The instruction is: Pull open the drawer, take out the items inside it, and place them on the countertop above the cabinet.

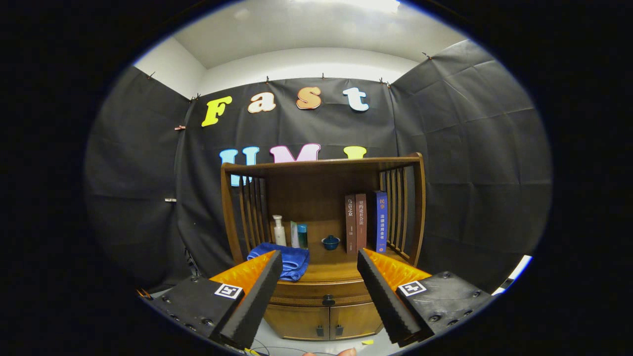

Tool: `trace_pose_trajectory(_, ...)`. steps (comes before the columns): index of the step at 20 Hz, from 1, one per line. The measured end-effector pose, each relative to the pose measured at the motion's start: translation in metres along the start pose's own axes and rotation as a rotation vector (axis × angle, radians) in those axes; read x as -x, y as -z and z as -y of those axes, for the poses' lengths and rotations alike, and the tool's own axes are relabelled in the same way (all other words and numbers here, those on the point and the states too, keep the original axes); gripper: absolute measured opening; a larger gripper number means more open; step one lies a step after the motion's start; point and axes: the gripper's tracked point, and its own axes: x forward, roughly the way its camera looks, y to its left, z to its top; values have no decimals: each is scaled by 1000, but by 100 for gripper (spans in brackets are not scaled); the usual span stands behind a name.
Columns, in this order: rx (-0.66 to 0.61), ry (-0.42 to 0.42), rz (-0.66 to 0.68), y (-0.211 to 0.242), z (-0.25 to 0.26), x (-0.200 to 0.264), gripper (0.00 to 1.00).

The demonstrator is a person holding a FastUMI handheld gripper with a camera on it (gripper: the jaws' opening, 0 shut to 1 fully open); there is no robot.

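Gripper view is showing the tool (320,262) spread wide, holding nothing, hanging well short of the cabinet (324,247). Drawer (321,291) is sitting shut just beyond the fingers at 12 o'clock, its knob (328,300) untouched. Items inside are hidden. Surface (336,271) above is already carrying a blue towel (292,259), bottles, a small bowl (330,242) and books (366,222). Judging the task as not started: pull, unload and placing all remaining

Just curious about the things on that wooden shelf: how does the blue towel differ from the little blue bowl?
The blue towel is soft, folded and lies flat at the counter's front left; the little blue bowl is hard, round and stands upright further back, near the books. The towel is far wider and brighter; the bowl is darker. Both are blue and sit on the countertop, beyond the open tool.
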Motion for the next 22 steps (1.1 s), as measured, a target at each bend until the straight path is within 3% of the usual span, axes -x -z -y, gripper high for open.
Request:
trace_pose_trajectory(6, 94, 4, -23, 107, 12, -40, 99)
trace_pose_trajectory(14, -15, 5, -163, 258, 27, -117, 98)
trace_pose_trajectory(18, -33, -20, -229, 307, 22, -148, 99)
trace_pose_trajectory(22, -42, 17, -262, 326, 32, -176, 62)
